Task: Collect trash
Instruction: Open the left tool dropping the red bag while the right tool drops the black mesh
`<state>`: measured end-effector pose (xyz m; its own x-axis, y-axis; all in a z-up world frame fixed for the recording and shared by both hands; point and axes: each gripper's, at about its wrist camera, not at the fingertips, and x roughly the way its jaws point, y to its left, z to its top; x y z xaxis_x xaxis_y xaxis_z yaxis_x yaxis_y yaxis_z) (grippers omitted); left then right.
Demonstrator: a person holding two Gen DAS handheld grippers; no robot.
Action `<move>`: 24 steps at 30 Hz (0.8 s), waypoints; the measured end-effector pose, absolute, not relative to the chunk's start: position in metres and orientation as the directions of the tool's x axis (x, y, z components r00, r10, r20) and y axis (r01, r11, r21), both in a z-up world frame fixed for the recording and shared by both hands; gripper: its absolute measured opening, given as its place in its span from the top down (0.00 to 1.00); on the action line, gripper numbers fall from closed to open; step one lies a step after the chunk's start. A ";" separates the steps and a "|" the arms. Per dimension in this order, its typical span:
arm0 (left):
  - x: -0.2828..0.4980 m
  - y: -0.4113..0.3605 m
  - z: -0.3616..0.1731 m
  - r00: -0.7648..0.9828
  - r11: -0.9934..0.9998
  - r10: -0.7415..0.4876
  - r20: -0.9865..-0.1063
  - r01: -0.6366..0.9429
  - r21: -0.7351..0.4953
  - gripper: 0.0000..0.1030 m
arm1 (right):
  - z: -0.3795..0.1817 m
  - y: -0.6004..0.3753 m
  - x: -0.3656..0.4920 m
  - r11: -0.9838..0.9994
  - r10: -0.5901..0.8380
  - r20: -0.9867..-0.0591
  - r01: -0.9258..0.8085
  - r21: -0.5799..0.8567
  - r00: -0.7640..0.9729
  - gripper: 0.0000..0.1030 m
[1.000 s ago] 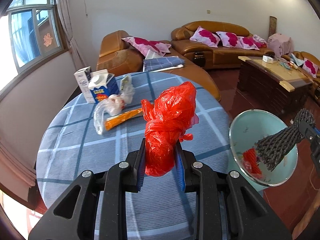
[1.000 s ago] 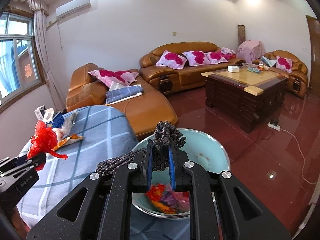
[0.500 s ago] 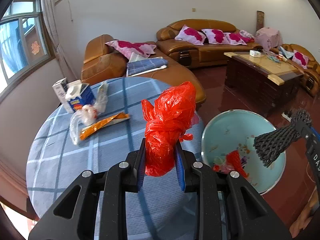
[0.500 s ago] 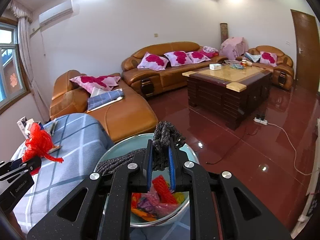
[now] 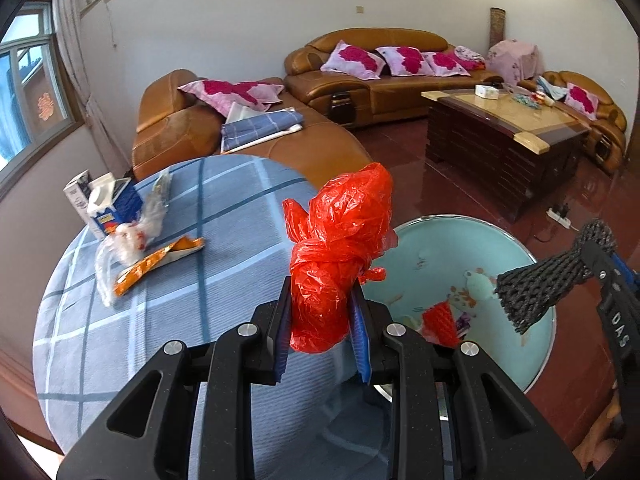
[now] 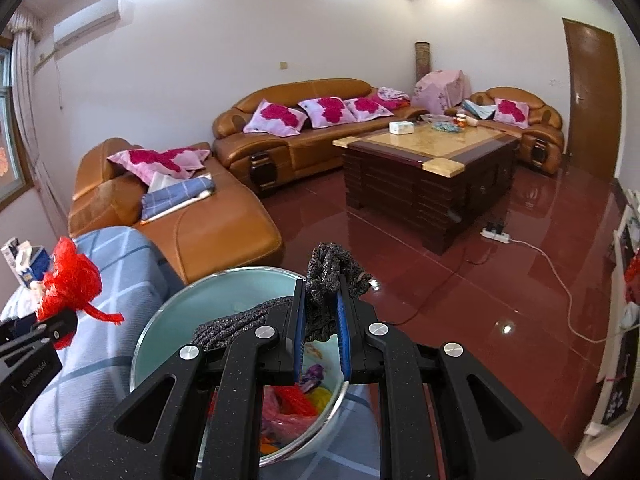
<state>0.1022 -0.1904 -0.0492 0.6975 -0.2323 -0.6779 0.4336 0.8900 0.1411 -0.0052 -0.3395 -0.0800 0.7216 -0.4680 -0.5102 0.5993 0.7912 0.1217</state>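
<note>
Left wrist view shows the left tongs (image 5: 322, 332) clenched on a crumpled, knotted red plastic bag (image 5: 340, 256), which stands up between the blue-lined pads above the edge of the round tabletop covered in a blue checked cloth (image 5: 192, 280). Just right of the bag sits a pale turquoise basin with a shiny metal rim (image 5: 460, 252), holding bits of red and purple rubbish. On the far side of the cloth lie a blue and white milk carton (image 5: 110, 210), a clear crinkled plastic bag (image 5: 124, 248) and an orange snack wrapper (image 5: 156, 264). Right wrist view has the right tongs (image 6: 322, 332) clamped around a dark grey foam net sleeve (image 6: 332, 276), held over the basin's rim. A brown leather sofa with pink cushions (image 6: 300, 132) and a dark wooden coffee table (image 6: 428, 176) stand behind on the red floor.
</note>
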 end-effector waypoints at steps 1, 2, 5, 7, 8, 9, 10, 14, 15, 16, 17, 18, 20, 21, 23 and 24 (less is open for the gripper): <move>0.103 -0.194 -0.050 0.695 0.887 -0.236 -0.679 0.439 0.141 0.75 | -0.082 -0.341 -0.004 0.789 -0.473 -0.513 0.603 0.115 0.716 0.86; 0.103 -0.197 -0.052 0.692 0.885 -0.240 -0.681 0.444 0.140 0.75 | -0.083 -0.342 -0.002 0.788 -0.477 -0.516 0.606 0.106 0.711 0.86; 0.104 -0.208 -0.056 0.679 0.875 -0.251 -0.690 0.464 0.139 0.75 | -0.092 -0.344 0.002 0.783 -0.492 -0.533 0.618 0.074 0.688 0.86; 0.104 -0.215 -0.059 0.674 0.868 -0.258 -0.693 0.476 0.140 0.75 | -0.097 -0.346 0.005 0.780 -0.487 -0.549 0.621 0.075 0.679 0.86; 0.104 -0.218 -0.061 0.671 0.865 -0.261 -0.694 0.482 0.140 0.75 | -0.099 -0.348 0.005 0.780 -0.485 -0.553 0.621 0.076 0.677 0.86; 0.104 -0.221 -0.063 0.665 0.861 -0.266 -0.698 0.489 0.138 0.75 | -0.101 -0.349 0.006 0.779 -0.485 -0.558 0.622 0.074 0.673 0.86; 0.104 -0.223 -0.065 0.658 0.859 -0.270 -0.702 0.495 0.133 0.75 | -0.103 -0.349 0.007 0.779 -0.484 -0.562 0.623 0.071 0.670 0.86; 0.107 -0.233 -0.073 0.638 0.850 -0.283 -0.716 0.513 0.121 0.75 | -0.108 -0.351 0.009 0.779 -0.477 -0.580 0.623 0.068 0.660 0.86; 0.109 -0.236 -0.074 0.637 0.848 -0.283 -0.717 0.515 0.122 0.75 | -0.110 -0.352 0.010 0.778 -0.473 -0.586 0.624 0.071 0.657 0.86; 0.110 -0.237 -0.076 0.634 0.848 -0.284 -0.719 0.517 0.121 0.75 | -0.111 -0.352 0.010 0.778 -0.472 -0.590 0.624 0.071 0.655 0.86; 0.111 -0.238 -0.077 0.631 0.846 -0.285 -0.722 0.519 0.119 0.75 | -0.112 -0.355 0.013 0.778 -0.468 -0.596 0.624 0.073 0.653 0.85; 0.113 -0.240 -0.079 0.627 0.845 -0.285 -0.725 0.521 0.118 0.75 | -0.112 -0.356 0.014 0.780 -0.462 -0.599 0.621 0.076 0.654 0.85; 0.114 -0.242 -0.082 0.622 0.845 -0.283 -0.730 0.522 0.118 0.75 | -0.114 -0.356 0.017 0.785 -0.451 -0.604 0.614 0.082 0.657 0.85; 0.115 -0.243 -0.083 0.619 0.845 -0.282 -0.733 0.522 0.116 0.75 | -0.115 -0.357 0.018 0.792 -0.439 -0.609 0.604 0.085 0.661 0.85; 0.116 -0.244 -0.085 0.613 0.845 -0.282 -0.738 0.523 0.112 0.75 | -0.116 -0.356 0.021 0.802 -0.420 -0.617 0.590 0.090 0.665 0.83; 0.117 -0.245 -0.086 0.610 0.844 -0.282 -0.740 0.525 0.111 0.74 | -0.118 -0.356 0.022 0.804 -0.412 -0.623 0.587 0.095 0.665 0.81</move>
<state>0.1167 -0.2451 -0.0856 0.6102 -0.2822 -0.7403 0.5245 0.8442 0.1106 0.0223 -0.3561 -0.1176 0.6649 -0.4121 -0.6230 0.5873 0.8038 0.0952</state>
